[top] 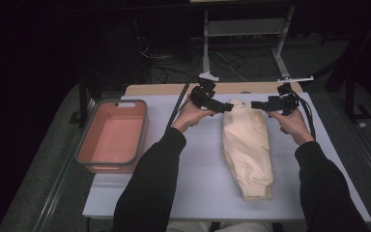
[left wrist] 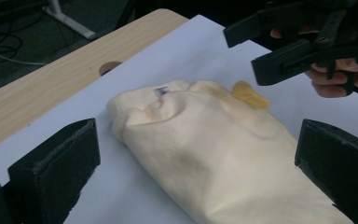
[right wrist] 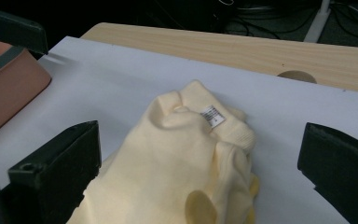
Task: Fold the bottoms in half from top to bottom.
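Observation:
A folded cream garment [top: 247,145] lies lengthwise on the white table cover [top: 198,159], its collar end at the far side. In the left gripper view the garment [left wrist: 223,154] sits between wide-apart jaws, with a small label near its top. The right gripper view shows the garment [right wrist: 177,172] and its white label [right wrist: 212,115] between spread jaws. My left gripper [top: 227,107] hovers open at the garment's far left corner. My right gripper [top: 256,104] hovers open at the far right corner. Neither holds anything. The right gripper [left wrist: 242,51] also appears in the left gripper view.
A salmon-pink bin [top: 111,136] with a grey rim stands at the table's left edge. A bare wooden strip [top: 174,89] with a round hole runs along the far side. Beyond it are a metal stand [top: 244,34] and floor cables.

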A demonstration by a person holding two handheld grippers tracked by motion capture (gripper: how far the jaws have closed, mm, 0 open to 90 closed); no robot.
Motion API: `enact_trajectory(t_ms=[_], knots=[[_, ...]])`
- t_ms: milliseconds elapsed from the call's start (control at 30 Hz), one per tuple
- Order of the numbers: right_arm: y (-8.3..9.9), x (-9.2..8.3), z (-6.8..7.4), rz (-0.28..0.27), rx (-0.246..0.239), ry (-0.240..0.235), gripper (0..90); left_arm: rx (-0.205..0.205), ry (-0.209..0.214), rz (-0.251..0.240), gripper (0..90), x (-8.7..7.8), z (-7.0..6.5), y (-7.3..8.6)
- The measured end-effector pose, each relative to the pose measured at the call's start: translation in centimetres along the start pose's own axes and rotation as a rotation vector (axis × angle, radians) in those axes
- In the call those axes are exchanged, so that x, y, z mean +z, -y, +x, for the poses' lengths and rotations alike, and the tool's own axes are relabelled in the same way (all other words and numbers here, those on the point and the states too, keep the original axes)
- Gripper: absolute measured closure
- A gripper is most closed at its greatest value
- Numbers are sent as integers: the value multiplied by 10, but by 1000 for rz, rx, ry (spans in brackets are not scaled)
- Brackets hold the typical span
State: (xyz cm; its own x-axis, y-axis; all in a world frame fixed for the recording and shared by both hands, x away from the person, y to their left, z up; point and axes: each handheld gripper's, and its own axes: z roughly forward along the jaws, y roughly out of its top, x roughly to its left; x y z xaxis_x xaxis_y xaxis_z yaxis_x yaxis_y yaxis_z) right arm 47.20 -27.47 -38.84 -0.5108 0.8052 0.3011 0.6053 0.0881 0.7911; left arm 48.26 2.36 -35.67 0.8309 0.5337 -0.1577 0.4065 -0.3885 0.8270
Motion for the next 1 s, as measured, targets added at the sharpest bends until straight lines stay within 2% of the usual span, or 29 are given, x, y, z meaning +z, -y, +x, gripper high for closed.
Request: enact_trajectory(t_ms=[267, 500, 633, 833, 1000], knots=[[3, 11, -12, 13, 29, 24, 0, -58, -20, -15, 0, 7, 13, 6], [6, 11, -25, 27, 75, 47, 0, -88, -19, -6, 0, 18, 16, 13], [10, 11, -34, 54, 105, 65, 0, -115, -18, -5, 0, 25, 17, 17], [16, 14, -41, 116, 147, 53, 0, -147, -17, 40, 0, 37, 18, 25], [18, 17, -42, 137, 150, 45, 28, -181, -17, 55, 0, 46, 20, 35]])
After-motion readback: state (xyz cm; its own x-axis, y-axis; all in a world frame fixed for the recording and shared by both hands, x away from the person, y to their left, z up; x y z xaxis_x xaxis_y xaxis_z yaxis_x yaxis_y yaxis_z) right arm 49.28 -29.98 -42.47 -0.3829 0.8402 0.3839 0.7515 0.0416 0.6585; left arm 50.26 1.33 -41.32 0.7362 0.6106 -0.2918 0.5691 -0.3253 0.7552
